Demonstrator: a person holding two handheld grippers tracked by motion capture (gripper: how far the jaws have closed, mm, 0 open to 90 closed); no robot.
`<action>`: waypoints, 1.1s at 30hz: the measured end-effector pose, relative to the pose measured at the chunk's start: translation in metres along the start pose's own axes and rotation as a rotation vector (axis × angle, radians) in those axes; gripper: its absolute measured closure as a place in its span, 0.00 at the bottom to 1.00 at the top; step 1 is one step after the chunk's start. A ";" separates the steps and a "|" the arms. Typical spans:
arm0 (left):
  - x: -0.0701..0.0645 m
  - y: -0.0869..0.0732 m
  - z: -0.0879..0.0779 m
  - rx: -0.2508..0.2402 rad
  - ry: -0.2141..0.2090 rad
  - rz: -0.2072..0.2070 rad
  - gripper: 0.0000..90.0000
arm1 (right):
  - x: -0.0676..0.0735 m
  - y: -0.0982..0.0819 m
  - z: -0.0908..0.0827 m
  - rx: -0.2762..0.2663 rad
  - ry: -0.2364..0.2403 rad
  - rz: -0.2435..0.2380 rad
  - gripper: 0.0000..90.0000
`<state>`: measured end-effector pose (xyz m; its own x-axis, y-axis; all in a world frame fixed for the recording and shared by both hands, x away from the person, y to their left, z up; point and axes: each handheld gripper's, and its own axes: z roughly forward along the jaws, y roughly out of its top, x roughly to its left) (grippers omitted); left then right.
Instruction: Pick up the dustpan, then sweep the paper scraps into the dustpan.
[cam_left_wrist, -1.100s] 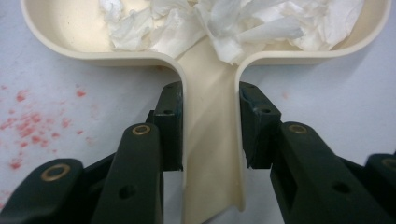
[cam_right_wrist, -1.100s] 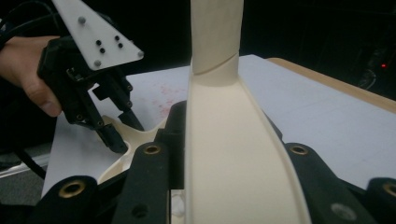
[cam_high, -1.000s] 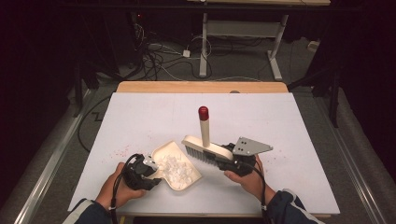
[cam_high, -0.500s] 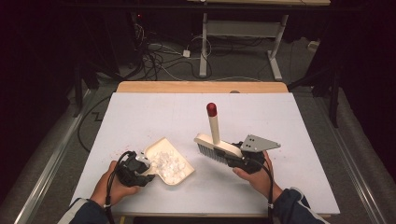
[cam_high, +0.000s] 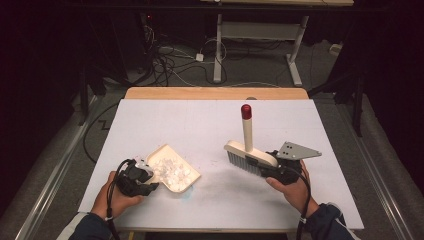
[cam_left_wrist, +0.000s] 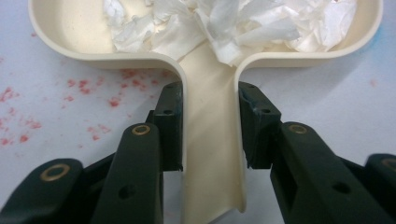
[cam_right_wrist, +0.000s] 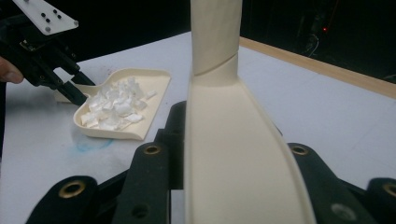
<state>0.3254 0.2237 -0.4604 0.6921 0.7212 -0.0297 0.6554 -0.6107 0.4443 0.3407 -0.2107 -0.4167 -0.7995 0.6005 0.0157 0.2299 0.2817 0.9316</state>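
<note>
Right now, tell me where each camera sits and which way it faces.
High view: above the person's edge of the table, looking forward and down; both forearms and hands enter from the bottom.
Left gripper view: on the left gripper, looking along its jaws at the dustpan handle it clamps.
Right gripper view: on the right gripper, looking along the brush it clamps.
Shared: the paper scraps in the dustpan.

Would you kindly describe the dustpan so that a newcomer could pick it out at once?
Start at the white table and look to its near left part. There lies a shallow cream plastic dustpan, its short handle clamped in the left tool. Unlike the cream brush with a red-tipped handle to its right, it is heaped with white paper scraps.
</note>
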 end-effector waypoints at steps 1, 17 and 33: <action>0.001 0.000 0.000 -0.002 0.002 -0.004 0.70 | -0.001 -0.001 -0.003 0.002 -0.003 0.006 0.75; 0.017 -0.005 0.000 -0.033 0.056 -0.066 0.70 | -0.007 -0.007 -0.047 0.084 0.016 0.135 0.75; 0.034 -0.008 -0.003 -0.092 0.136 -0.215 0.70 | -0.005 -0.013 -0.049 0.173 0.075 0.225 0.75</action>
<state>0.3428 0.2542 -0.4619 0.4889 0.8722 -0.0148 0.7486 -0.4108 0.5204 0.3146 -0.2545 -0.4109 -0.7550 0.6073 0.2471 0.4917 0.2751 0.8262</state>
